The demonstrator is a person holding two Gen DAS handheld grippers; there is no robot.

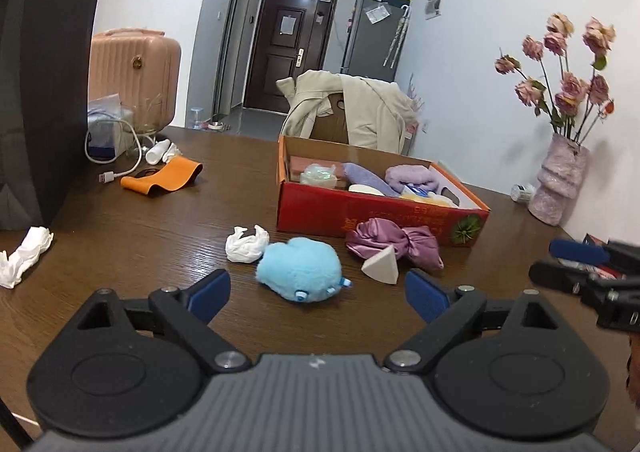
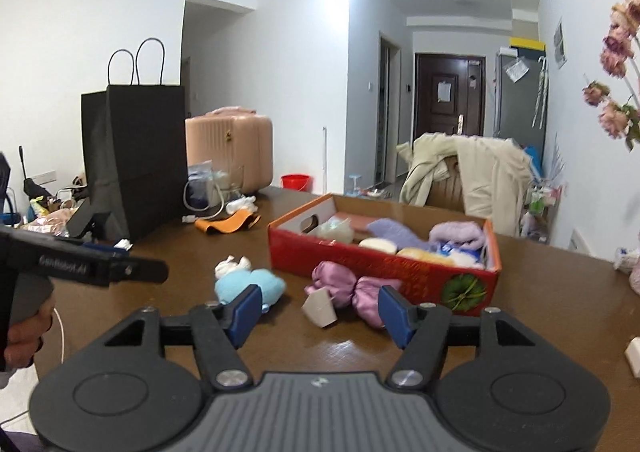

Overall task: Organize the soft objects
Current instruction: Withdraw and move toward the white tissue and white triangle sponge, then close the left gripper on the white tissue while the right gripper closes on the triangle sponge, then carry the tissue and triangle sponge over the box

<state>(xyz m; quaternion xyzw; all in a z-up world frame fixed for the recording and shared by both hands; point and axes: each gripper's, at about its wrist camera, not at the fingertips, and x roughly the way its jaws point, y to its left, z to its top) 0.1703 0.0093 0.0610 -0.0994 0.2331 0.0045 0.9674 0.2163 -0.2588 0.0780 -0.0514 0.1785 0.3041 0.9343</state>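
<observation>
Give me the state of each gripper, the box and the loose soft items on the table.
left gripper: open, empty
right gripper: open, empty
red box: open-topped, partly filled
blue plush: on table, outside box
pink satin bow: on table, against box front
white wedge sponge: on table, beside bow
crumpled tissue: on table, beside plush

black tongs (image 1: 318, 296) with blue pads (image 1: 210, 294), silver screws, ribbed grey body.
</observation>
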